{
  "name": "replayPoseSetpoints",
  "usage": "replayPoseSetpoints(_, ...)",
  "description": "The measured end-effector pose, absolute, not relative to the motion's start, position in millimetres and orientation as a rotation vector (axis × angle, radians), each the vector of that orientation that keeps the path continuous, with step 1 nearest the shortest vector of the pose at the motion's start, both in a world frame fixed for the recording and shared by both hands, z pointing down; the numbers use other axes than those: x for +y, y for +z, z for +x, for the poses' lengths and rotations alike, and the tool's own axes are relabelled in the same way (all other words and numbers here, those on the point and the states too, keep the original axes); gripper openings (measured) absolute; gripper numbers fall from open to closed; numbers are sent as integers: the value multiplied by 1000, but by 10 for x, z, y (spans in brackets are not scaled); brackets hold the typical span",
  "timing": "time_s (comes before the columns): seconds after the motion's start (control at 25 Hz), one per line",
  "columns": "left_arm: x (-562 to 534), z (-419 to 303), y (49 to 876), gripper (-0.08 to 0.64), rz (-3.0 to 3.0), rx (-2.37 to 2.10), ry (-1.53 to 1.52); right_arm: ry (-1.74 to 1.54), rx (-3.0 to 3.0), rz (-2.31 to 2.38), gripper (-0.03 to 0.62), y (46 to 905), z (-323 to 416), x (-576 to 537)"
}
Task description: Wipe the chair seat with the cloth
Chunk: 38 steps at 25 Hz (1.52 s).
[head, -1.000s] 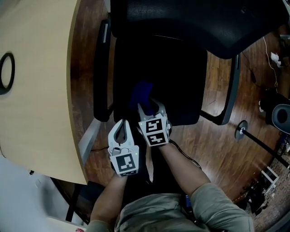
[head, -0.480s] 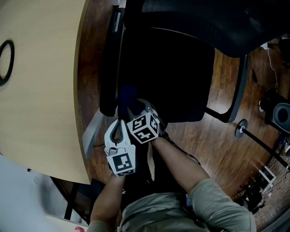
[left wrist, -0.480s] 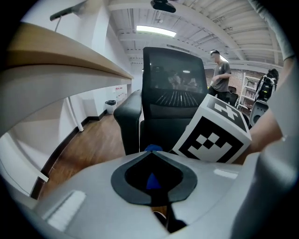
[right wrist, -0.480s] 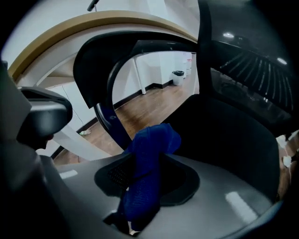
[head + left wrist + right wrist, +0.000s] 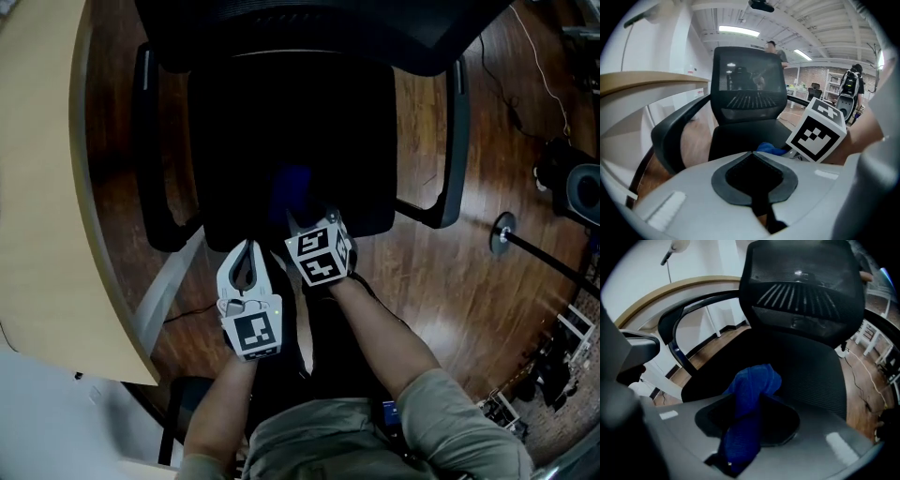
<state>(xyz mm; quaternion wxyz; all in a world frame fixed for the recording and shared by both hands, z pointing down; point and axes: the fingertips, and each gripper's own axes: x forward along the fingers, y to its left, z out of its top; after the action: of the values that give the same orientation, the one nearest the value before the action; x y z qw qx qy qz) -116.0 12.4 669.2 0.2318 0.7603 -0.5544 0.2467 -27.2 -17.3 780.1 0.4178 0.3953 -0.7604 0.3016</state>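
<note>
The right gripper is pinching a bunched dark-blue cloth between its jaws, which are standing partly apart around the fabric. The bundle is poking out beyond the tips and resting on the black mesh seat of the office chair. In the head view the cloth is lying at about six o'clock on the seat, close to its front edge. The left gripper is hovering at about eight o'clock from the right one, near the seat's front edge. Its jaws are pressed together with nothing between them, as its own view shows. The pale wooden curved desk is sitting at nine o'clock of the chair, and the brown wood-plank floor is showing around it.
</note>
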Motion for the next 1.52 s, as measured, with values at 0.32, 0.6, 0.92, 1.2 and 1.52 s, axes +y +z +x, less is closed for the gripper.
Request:
replayPoseSetpoints(0.32, 83, -37, 6630, 5, 2262, -1314, 738, 879, -1727, 1292, 130, 7762, 1268, -85)
replayPoseSetpoints(0.6, 209, 513, 6786, 5, 2317, -1210, 756, 995, -1608, 1460, 130, 7906, 1948, 213)
replayPoseSetpoints(0.92, 307, 679, 6885, 5, 2322, -1174, 791, 1077, -1588, 1512, 132, 8038, 2096, 313)
replayPoseSetpoints(1.2, 157, 434, 6809, 5, 2277, -1259, 760, 990, -1632, 1503, 132, 7826, 1960, 152)
replayPoseSetpoints(1.52, 160, -581, 6717, 5, 2116, -1471, 759, 812, -1941, 1191, 132, 7416, 581, -14)
